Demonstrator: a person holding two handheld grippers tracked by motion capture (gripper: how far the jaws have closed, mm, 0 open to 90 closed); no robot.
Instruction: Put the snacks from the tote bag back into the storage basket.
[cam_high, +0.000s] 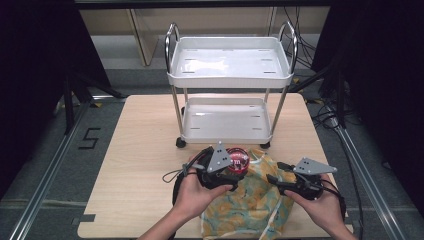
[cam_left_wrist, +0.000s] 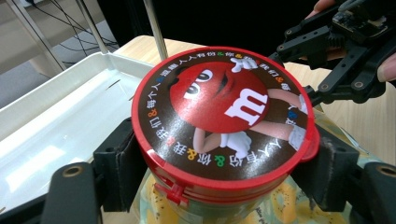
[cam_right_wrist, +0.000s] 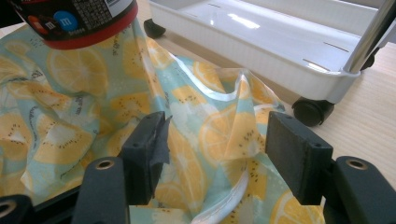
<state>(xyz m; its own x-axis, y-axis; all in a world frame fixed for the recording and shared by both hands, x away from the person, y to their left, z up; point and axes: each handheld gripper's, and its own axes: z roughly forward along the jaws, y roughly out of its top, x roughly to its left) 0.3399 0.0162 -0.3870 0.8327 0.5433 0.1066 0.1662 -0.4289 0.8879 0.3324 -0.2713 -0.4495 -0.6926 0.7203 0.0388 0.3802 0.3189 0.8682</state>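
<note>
A round canister (cam_high: 238, 159) with a red lid and a red candy cartoon (cam_left_wrist: 224, 116) is held over a lemon-print plastic bag (cam_high: 255, 200). My left gripper (cam_high: 235, 167) is shut on it, its black pads (cam_left_wrist: 119, 163) pressing the wall just under the lid. My right gripper (cam_high: 274, 172) sits low at the bag's right side, open. In the right gripper view, folds of the bag (cam_right_wrist: 60, 135) rise between its spread jaws (cam_right_wrist: 215, 140) without being pinched. The canister's base (cam_right_wrist: 77, 21) shows at that view's top left.
A white two-tier wheeled cart (cam_high: 227, 75) stands on the wooden table (cam_high: 145, 150) just beyond the bag. Its lower tray (cam_right_wrist: 261, 51) and a black castor (cam_right_wrist: 313, 112) are close to my right gripper. The tray (cam_left_wrist: 56, 116) also lies left of the canister.
</note>
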